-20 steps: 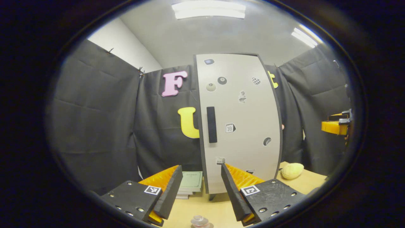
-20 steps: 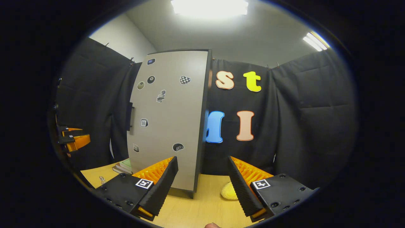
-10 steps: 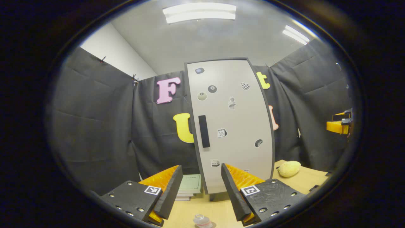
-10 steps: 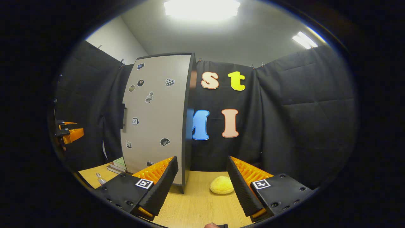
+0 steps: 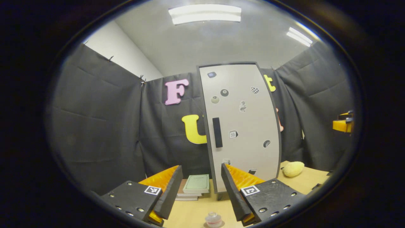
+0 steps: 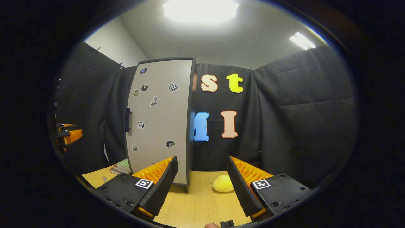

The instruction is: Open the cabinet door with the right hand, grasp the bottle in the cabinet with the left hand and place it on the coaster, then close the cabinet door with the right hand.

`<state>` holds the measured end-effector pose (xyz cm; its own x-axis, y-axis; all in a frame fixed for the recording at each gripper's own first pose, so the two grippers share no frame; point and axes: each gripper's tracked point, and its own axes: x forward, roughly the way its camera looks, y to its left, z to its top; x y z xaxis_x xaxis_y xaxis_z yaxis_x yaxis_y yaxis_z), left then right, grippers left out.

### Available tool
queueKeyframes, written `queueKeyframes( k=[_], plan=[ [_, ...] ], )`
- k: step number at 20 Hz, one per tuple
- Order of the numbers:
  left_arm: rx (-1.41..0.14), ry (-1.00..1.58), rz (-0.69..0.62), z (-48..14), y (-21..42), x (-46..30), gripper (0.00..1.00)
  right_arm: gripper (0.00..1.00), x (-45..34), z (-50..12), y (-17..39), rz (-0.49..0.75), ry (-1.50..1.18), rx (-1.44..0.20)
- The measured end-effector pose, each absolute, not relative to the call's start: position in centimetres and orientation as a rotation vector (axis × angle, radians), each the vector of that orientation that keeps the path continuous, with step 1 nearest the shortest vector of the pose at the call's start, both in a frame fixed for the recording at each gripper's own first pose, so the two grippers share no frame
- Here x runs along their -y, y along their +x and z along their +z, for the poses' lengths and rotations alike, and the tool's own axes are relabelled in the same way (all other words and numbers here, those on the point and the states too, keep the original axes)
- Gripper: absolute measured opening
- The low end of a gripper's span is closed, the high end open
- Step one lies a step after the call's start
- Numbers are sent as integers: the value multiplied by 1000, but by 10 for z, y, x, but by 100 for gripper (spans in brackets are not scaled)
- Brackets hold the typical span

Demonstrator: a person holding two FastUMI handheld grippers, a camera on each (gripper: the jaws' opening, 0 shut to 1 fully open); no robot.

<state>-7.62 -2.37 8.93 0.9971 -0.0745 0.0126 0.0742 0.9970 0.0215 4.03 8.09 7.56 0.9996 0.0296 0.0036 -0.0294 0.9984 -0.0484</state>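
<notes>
Both grippers: my left gripper (image 5: pixel 200 193) and right gripper (image 6: pixel 202 186) are spread, holding nothing.
Cabinet door (image 5: pixel 242 125): closed, handle (image 5: pixel 217 132) at its left edge.
Bottle (image 5: pixel 213 219): on the table (image 6: pixel 202 202), below my left fingers.
Beside the cabinet: books (image 5: pixel 196 185), yellow plush (image 6: pixel 223 184).

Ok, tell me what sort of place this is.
Likely a staged recording booth, not a home: black cloth walls hang around a wooden table, a lone sticker-covered cabinet stands on it, and strip lights run overhead.
</notes>
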Motion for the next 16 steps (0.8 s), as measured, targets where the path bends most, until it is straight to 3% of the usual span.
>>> queueKeyframes(
  k=[16],
  plan=[
    [19, 1, -50, 92, -76, -6, 76, 98, -103, 81, 34, 18, -58, -5]
  ],
)
